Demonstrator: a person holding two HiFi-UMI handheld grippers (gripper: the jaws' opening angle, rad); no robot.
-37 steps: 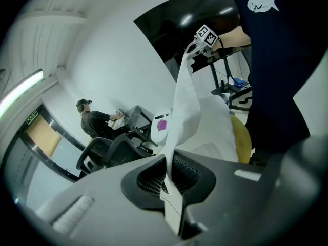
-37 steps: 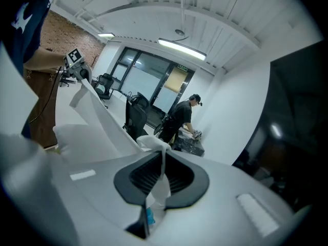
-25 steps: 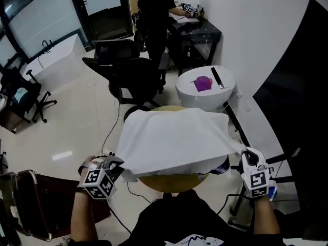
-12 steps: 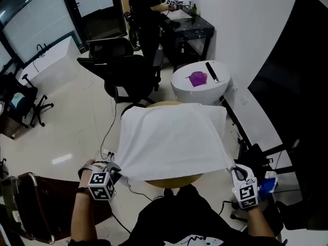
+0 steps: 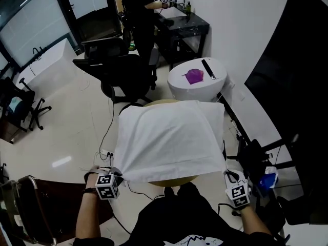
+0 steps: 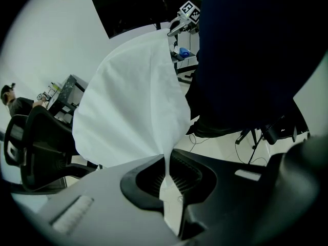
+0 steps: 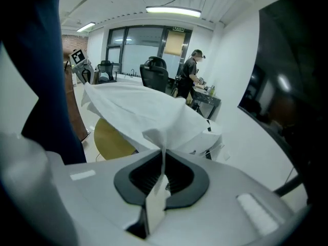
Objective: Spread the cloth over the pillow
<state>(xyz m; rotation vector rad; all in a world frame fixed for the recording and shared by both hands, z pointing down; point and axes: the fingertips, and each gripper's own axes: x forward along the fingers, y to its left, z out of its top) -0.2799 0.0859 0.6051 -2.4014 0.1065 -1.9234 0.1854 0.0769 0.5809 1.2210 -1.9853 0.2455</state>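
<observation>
- Step in hand, as I judge it: the last part of the spread. The cloth (image 5: 171,137) already lies over a raised, cushion-shaped mound on the round yellow tabletop (image 5: 171,181), and only its near edge is held off the surface
- The pillow itself shows in no view. The swell under the cloth suggests it is fully covered
- Cloth appearance: white, thin and matte, roughly rectangular, and smooth across the top with only faint creases. The far edge and both sides lie down, while the near hem runs taut between the two grippers and overhangs the near rim of the tabletop
- Next move, as I judge it: bring both near corners down evenly, keeping the hem stretched so no fold forms, then let go on both sides together
- Left gripper (image 5: 115,173) sits at the near left corner of the cloth, right gripper (image 5: 229,176) at the near right corner, well apart, both below the tabletop rim
- Left fingers (image 6: 146,181) are clenched on a pinched corner of the cloth, which fans out upward from them
- Right fingers (image 7: 184,181) are likewise clenched on the other corner, with a narrow strip of cloth trapped between them
</observation>
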